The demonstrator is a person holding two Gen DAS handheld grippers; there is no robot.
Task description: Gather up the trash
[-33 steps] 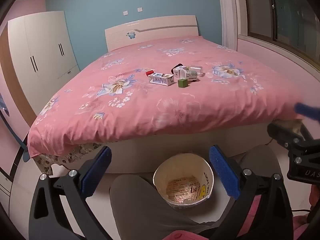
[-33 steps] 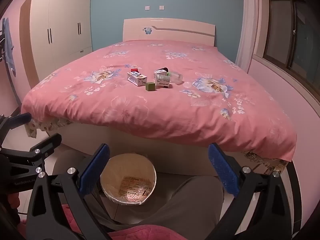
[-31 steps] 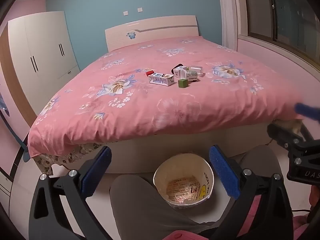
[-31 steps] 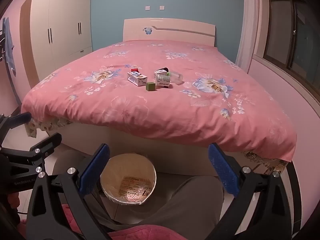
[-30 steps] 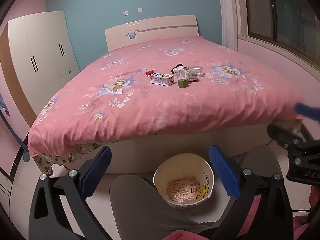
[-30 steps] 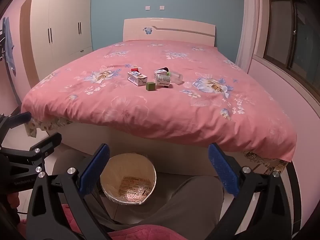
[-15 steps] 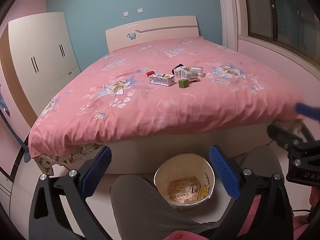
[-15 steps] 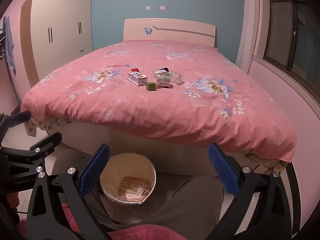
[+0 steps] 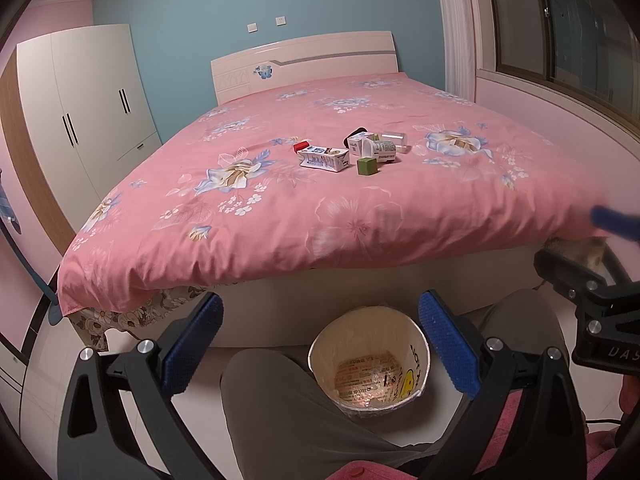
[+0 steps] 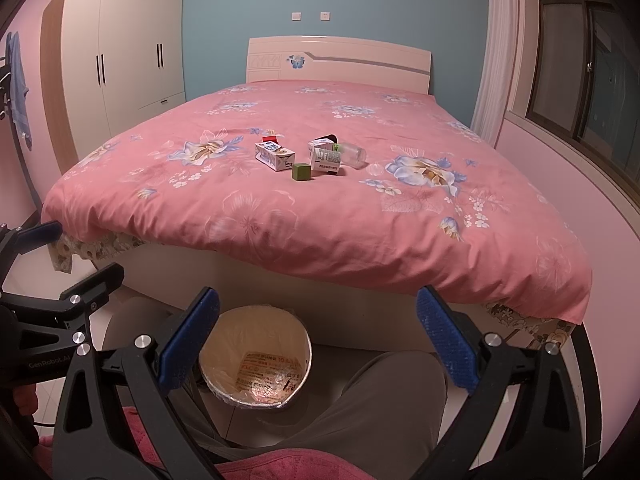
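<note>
Left tongs (image 9: 320, 344) spread wide, empty, touching nothing. Right tongs (image 10: 318, 342) likewise wide apart and empty. Both held above bin (image 9: 416, 338), well short of cartons (image 9: 323, 157) on bed (image 9: 280, 208).

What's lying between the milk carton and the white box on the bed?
In the right wrist view, a green cube sits between the milk carton and the white box, slightly nearer the camera.

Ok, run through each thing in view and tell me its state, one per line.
Left claw: open, empty.
Right claw: open, empty.
Trash bin: upright on the floor, lined, nearly empty.
Milk carton: lying on its side on the bed.
Green cube: resting on the bed.
Clear bottle: lying on its side.
Small white box: upright on the bed.
Wardrobe: doors closed.
</note>
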